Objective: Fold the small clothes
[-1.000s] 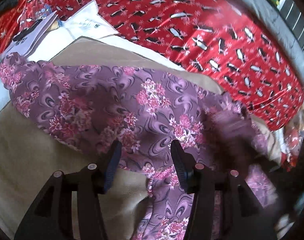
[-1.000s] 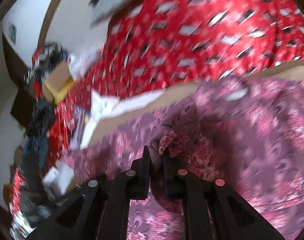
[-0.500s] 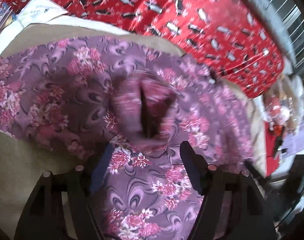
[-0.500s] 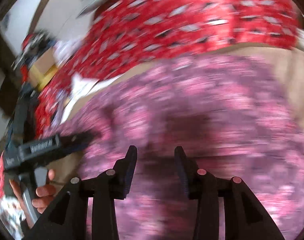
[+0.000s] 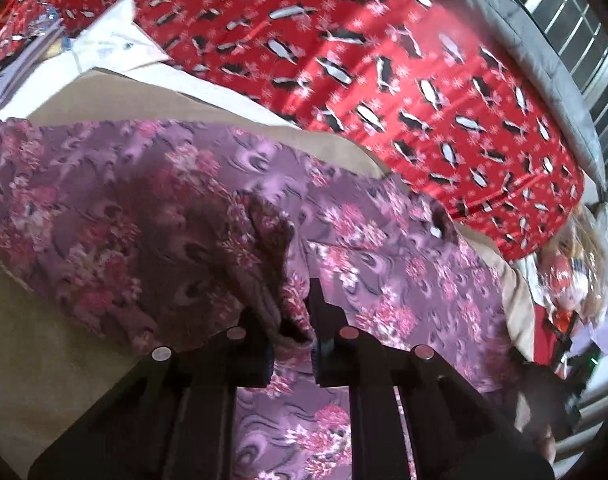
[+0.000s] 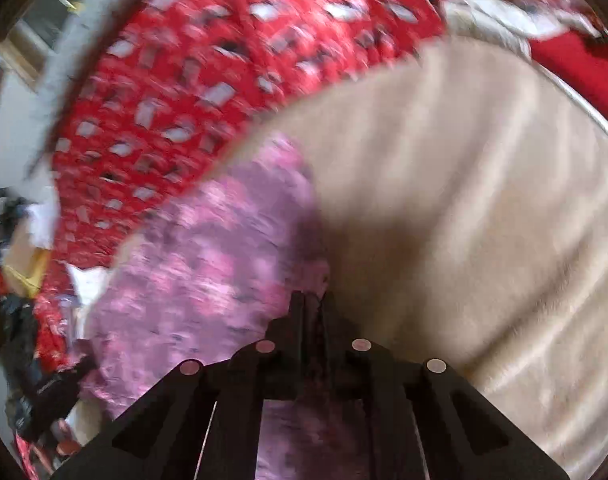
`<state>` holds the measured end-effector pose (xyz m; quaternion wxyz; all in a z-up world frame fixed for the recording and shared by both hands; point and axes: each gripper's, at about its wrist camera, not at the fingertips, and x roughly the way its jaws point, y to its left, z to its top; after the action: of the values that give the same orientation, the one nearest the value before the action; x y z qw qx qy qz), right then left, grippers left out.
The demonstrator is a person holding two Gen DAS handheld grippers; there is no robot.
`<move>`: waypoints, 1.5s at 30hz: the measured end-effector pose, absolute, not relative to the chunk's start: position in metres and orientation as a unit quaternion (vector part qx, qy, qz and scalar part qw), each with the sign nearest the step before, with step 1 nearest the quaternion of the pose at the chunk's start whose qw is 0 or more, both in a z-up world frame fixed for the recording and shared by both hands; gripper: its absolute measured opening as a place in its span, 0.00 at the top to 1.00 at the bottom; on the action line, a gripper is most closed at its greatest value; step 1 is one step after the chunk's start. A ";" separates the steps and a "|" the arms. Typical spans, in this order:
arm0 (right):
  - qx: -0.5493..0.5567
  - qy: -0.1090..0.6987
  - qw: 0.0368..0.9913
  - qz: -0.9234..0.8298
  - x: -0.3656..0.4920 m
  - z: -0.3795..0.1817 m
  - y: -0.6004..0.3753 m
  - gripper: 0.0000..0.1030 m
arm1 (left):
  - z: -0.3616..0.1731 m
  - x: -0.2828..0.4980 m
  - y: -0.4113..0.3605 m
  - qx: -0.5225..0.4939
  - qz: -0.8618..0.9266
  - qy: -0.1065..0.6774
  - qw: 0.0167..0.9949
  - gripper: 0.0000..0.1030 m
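A purple garment with pink flowers (image 5: 144,216) lies spread on a beige blanket (image 5: 32,352). My left gripper (image 5: 292,320) is shut on a raised fold of this garment near its middle. In the right wrist view the same garment (image 6: 208,264) fills the left half, blurred. My right gripper (image 6: 311,308) is shut on the garment's right edge, where the cloth meets the beige blanket (image 6: 483,208).
A red penguin-print sheet (image 5: 383,80) covers the bed behind the blanket, and it also shows in the right wrist view (image 6: 224,60). White papers (image 5: 108,40) lie at the far left. Clutter (image 5: 575,264) sits at the right edge.
Both grippers were open half a second ago and have shut on the garment. The left took a raised fold; the right moved to the garment's right edge.
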<state>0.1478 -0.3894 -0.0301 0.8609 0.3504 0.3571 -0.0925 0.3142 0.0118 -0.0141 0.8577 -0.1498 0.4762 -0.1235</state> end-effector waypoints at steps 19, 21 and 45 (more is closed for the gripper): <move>0.248 0.394 0.885 0.027 0.213 -0.007 -0.233 0.90 | -0.044 0.320 0.049 -0.192 -0.089 0.545 0.811 0.79; 0.229 0.406 0.882 0.063 0.229 -0.012 -0.191 0.90 | -0.025 0.313 0.067 -0.216 -0.079 0.518 0.824 0.78; 0.207 0.387 0.886 0.148 0.260 -0.057 -0.086 0.86 | -0.054 0.385 0.342 -0.358 0.069 0.504 0.783 0.95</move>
<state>0.2597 -0.0859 -0.0567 0.8862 0.2069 0.3873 0.1481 0.3849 0.3421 -0.0538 0.7829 -0.3578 0.5044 0.0687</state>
